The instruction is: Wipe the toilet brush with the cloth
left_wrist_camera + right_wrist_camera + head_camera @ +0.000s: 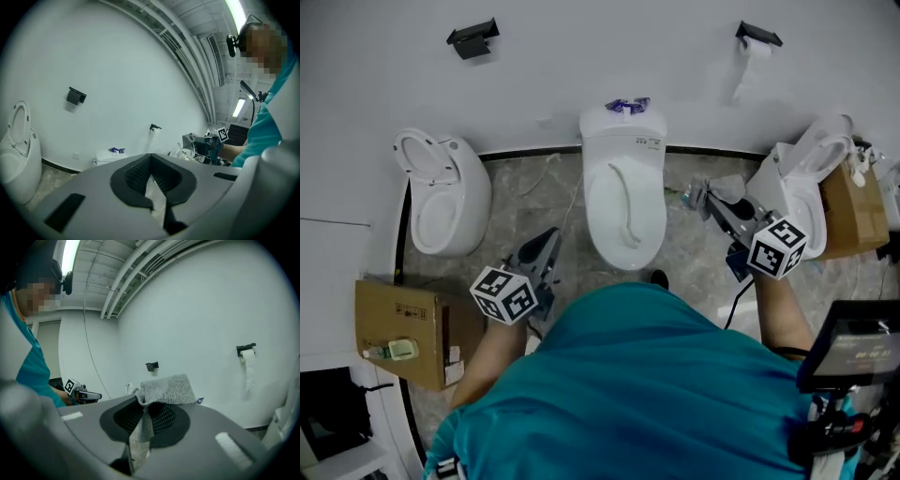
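**Cloth clamped at the right, brush out of sight**

Three toilets stand along the far wall. The left toilet (441,197) and the right toilet (802,169) have their seats up, and the middle toilet (623,202) has its lid down.

The left gripper (151,158) points toward the middle toilet from the near left. Its jaws are pressed together with nothing between them. The right gripper (142,404) comes in from the near right with its jaws clamped on the cloth (169,389). This is a grey knitted piece pinched by one edge, so most of it stands free above the jaws and a strip hangs below.

The brush shows in no view, so its place cannot be told.

The cloth looks light, soft and limp. It should wrap round a shaft readily, but it may slip out of so thin a pinch. A toilet brush is probably light, with a stiff handle and springy bristles, and it may be wet and slick. The empty left gripper would best take it on the handle, well away from the head.
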{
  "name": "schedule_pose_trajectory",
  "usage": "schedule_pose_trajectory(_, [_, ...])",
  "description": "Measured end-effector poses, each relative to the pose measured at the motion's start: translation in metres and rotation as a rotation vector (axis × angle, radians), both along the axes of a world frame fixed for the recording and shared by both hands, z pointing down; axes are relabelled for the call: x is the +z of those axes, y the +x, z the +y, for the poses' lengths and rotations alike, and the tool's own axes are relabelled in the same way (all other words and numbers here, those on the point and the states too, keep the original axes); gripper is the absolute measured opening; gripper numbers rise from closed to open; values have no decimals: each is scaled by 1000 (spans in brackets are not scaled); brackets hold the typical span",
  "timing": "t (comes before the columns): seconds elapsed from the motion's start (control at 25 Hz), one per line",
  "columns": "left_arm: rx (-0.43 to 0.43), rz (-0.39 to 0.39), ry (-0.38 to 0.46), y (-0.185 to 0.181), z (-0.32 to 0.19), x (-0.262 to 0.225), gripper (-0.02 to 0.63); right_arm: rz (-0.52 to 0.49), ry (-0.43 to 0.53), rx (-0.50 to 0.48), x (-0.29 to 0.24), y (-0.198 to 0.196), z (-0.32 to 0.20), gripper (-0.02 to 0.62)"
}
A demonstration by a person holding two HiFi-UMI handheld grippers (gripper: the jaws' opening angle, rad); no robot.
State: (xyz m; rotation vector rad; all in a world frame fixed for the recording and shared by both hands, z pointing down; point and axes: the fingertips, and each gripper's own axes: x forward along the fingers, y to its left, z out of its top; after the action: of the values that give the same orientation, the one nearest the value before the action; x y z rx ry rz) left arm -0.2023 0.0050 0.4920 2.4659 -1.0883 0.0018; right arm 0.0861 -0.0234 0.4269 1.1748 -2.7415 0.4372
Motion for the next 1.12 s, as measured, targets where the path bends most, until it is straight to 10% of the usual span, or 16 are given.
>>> schedule_pose_trajectory(0.52, [-138, -89, -192, 135, -113, 48, 8, -61, -45, -159, 21, 112, -147, 35])
schedule_pose_trajectory(1.12, [64, -319, -645, 140, -155, 263, 112, -43, -139, -12, 100, 91, -183, 35])
